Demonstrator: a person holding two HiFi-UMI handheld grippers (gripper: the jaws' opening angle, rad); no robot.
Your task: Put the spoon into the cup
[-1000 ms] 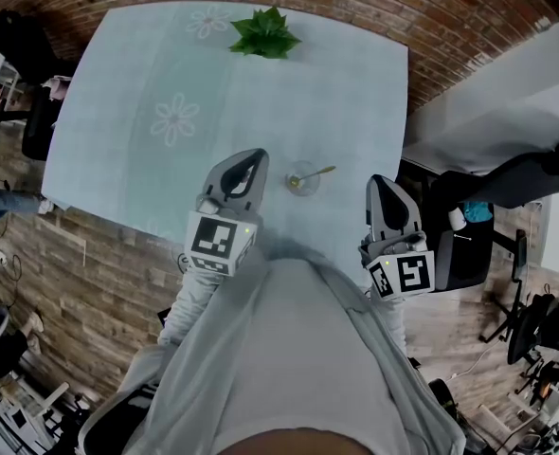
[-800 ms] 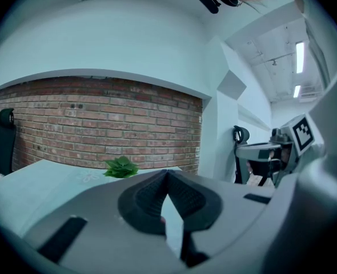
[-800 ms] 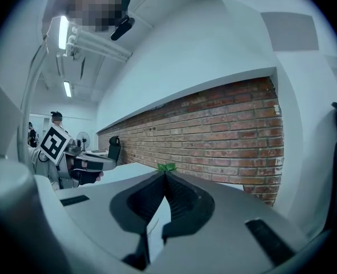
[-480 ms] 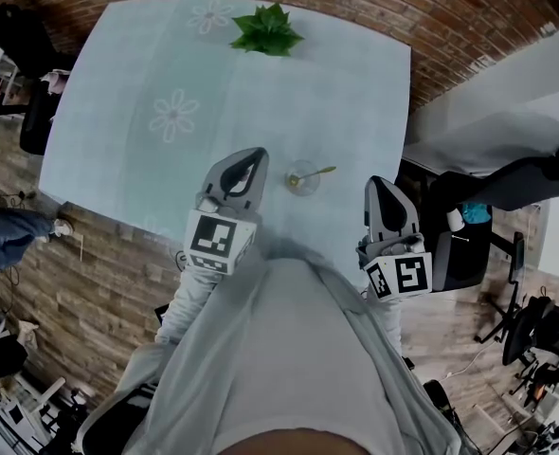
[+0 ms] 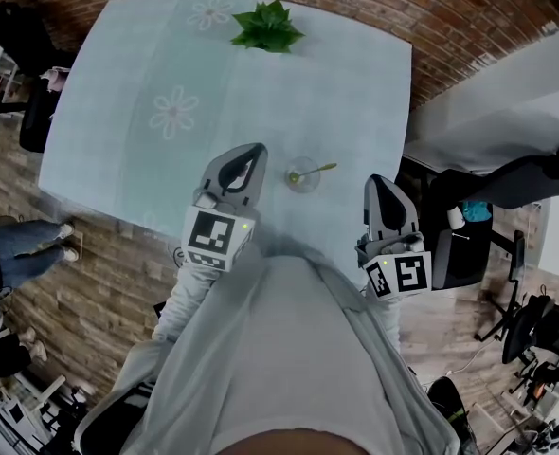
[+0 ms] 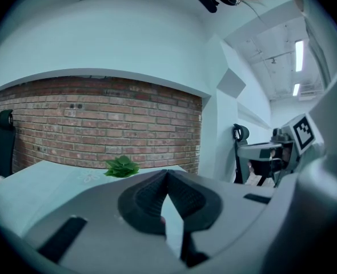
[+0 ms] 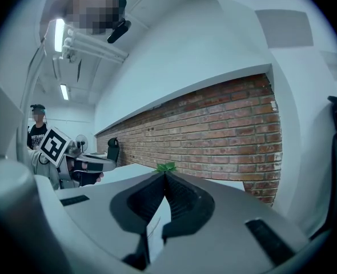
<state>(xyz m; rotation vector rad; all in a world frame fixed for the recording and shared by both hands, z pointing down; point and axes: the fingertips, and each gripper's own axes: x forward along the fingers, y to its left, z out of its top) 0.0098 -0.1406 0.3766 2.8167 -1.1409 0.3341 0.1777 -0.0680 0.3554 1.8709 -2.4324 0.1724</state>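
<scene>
Both sleeved arms reach forward, well apart; left gripper [image 5: 252,152] and right gripper [image 5: 379,182] point ahead, jaws pressed together, empty.

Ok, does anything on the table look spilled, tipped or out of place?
Nothing stands out. The glass cup looks upright on the table, the spoon rests in it with its handle leaning out over the rim, no spill shows, and the leafy plant sits at the far edge.

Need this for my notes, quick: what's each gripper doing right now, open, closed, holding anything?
Left gripper: closed, jaws tip to tip, holding nothing.
Right gripper: closed, holding nothing.
</scene>
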